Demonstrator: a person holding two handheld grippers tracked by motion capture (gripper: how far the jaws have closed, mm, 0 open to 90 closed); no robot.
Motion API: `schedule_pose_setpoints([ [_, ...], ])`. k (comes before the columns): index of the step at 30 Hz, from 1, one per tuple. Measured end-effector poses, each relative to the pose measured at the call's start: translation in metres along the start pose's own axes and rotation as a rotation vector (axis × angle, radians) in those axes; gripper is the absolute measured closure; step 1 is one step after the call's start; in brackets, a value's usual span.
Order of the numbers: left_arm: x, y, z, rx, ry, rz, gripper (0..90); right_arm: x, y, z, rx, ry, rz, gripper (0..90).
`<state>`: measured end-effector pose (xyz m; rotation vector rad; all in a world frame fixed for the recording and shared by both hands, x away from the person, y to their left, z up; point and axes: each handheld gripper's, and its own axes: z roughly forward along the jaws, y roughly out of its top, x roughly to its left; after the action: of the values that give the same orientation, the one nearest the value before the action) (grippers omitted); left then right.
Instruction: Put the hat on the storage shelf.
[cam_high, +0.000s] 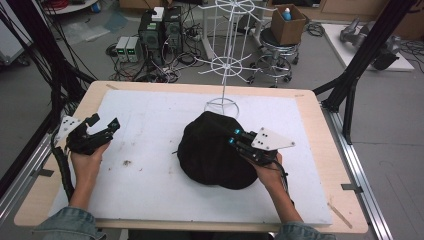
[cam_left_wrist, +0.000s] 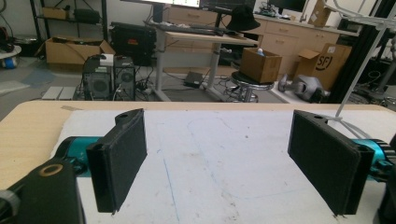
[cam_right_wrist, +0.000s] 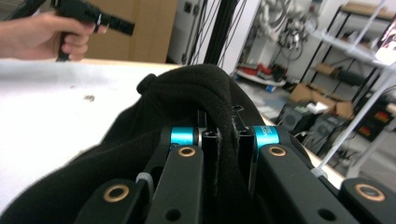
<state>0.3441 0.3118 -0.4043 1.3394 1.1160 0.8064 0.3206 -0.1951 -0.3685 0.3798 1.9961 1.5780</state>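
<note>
While it lies on the mat (cam_high: 150, 107):
Hat (cam_high: 210, 150): pinched between the right gripper's jaws.
Right gripper (cam_high: 234, 136): squeezing the hat's edge.
Left gripper (cam_high: 104, 121): jaws wide apart, holding nothing, far from the hat.

A white mat (cam_high: 150, 125) covers most of the wooden table (cam_high: 310, 130), and everything else sits relative to that table. A white wire display rack (cam_high: 226, 65) stands on the mat near the table's far edge, its ring base (cam_high: 221, 106) on the mat. Beyond the far edge, on the floor, stand two computer towers (cam_high: 160, 30) among tangled cables. To their right a round stool (cam_high: 275, 45) carries an open cardboard box (cam_high: 287, 22). Small dark specks (cam_high: 126, 162) lie on the mat toward the table's near left.
</note>
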Motion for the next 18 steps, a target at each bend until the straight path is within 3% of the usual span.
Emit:
schedule_pose_setpoints([
  [7,0.000,0.000,0.000,-0.002,0.000,-0.002,19.7,-0.015,0.016,-0.013,-0.041,-0.034,0.000,86.2],
  [18,0.001,0.000,0.000,-0.001,0.001,-0.005,19.7,-0.031,0.057,-0.030,-0.092,-0.016,-0.032,86.1],
])
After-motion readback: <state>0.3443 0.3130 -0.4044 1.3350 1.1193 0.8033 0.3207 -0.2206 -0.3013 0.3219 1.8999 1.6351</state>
